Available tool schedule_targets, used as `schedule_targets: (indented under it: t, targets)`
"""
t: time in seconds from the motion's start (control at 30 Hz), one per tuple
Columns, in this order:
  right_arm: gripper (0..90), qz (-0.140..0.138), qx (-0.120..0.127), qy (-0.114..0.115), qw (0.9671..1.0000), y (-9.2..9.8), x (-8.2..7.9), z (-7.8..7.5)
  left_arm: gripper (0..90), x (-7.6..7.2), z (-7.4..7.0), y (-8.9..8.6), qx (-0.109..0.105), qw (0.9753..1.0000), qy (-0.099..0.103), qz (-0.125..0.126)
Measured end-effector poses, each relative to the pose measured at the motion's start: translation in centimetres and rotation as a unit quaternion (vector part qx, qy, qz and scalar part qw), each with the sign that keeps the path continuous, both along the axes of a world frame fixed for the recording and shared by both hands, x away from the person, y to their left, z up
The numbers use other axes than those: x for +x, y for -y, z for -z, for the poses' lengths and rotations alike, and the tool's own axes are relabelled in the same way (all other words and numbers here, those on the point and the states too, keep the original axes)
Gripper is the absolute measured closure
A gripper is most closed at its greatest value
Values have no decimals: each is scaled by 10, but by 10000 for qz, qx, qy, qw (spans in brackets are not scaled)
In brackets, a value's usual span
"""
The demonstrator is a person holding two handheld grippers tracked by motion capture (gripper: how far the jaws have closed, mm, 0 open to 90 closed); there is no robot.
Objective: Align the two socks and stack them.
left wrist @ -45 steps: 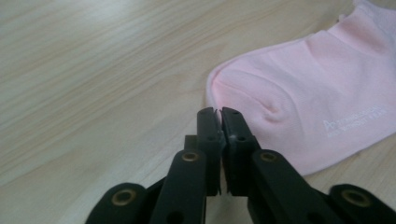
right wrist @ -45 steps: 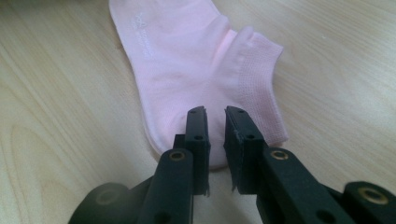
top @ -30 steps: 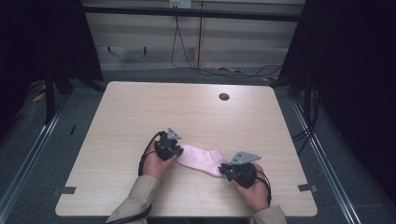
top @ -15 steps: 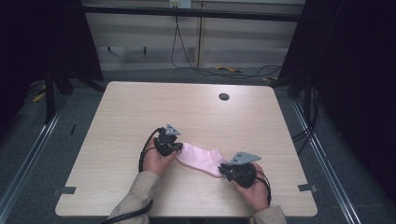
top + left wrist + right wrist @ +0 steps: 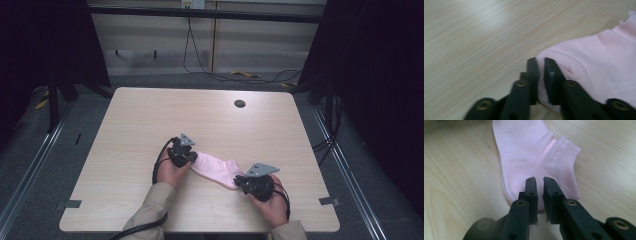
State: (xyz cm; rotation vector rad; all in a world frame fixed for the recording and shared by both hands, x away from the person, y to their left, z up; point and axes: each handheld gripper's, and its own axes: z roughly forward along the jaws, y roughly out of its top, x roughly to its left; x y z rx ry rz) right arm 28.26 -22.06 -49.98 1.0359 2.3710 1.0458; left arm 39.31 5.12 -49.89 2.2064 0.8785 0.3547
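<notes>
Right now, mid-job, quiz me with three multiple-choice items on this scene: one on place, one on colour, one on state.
1. Where does the sock lie?
A. on the floor
B. on the table, between the two grippers
C. over the table's far edge

2. What colour is it?
A. pink
B. blue
C. grey

3. How do the left gripper and the right gripper stand?
A. both wide open
B. one raised high above the table
C. each closed on an end of the sock

Key: B, the high view shows it there; A, every view shows pink; C, fabric sits between each pair of fingers.

Both grippers, left gripper and right gripper, are black, each topped with a grey three-cornered plate. Jaws are matte black with brass-coloured screws. Sleeves are beige; a black cable trails from the left gripper.
</notes>
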Motion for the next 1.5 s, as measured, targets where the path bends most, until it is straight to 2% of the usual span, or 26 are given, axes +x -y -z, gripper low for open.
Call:
schedule_targets:
  t: [0.03,0.13,0.23,0.3,0.43,0.5,0.63,0.7,0.8,0.87,0.9,0.93,1.0,1.27,1.37,1.5]
  targets:
    - [816,9,-5,0,10000,0,0,0,735,0,-1,-1,-27,10000,-35,-8]
    - [805,20,-63,54,10000,-1,-2,0,719,-3,-5,-5,-198,9998,-56,-62]
    - [795,50,-71,78,9999,-1,-2,-1,699,-5,-10,-11,-214,9996,-97,-146]
    - [798,101,-78,106,9999,-1,-3,-3,699,-7,-11,-14,-322,9991,-128,-223]
    - [843,150,129,239,9995,2,-4,-10,690,-10,-12,-18,-334,9990,-164,-227]
    - [897,170,186,216,9995,0,-5,-12,690,-11,-13,-19,-340,9989,-196,-246]
    - [900,25,171,174,9997,-7,-6,-13,684,-11,-10,-21,-363,9985,-285,-298]
    - [900,-25,155,78,9998,-11,-5,-10,683,-10,-8,-19,-462,9977,-350,-340]
    - [900,-47,88,-47,9999,-13,-4,-5,679,-8,-4,-17,-434,9976,-400,-359]
    - [900,-53,81,-50,9999,-12,-3,-4,672,-6,-2,-16,-425,9976,-433,-348]
    - [900,-61,75,-60,9999,-12,-3,-4,670,-6,-1,-15,-484,9970,-466,-385]
    - [900,-65,61,-71,9999,-12,-3,-4,668,-5,0,-15,-385,9976,-456,-347]
    - [900,-72,36,-69,9999,-13,-3,-3,660,-5,2,-12,-458,9968,-519,-401]
    - [900,-82,32,-80,9999,-13,-2,-3,644,-5,2,-10,-403,9974,-476,-356]
    - [900,-79,25,-90,9999,-13,-2,-3,644,-6,1,-10,-297,9979,-463,-344]
    - [900,-70,-1,-94,9999,-14,-3,-3,644,-5,2,-9,-338,9977,-456,-361]
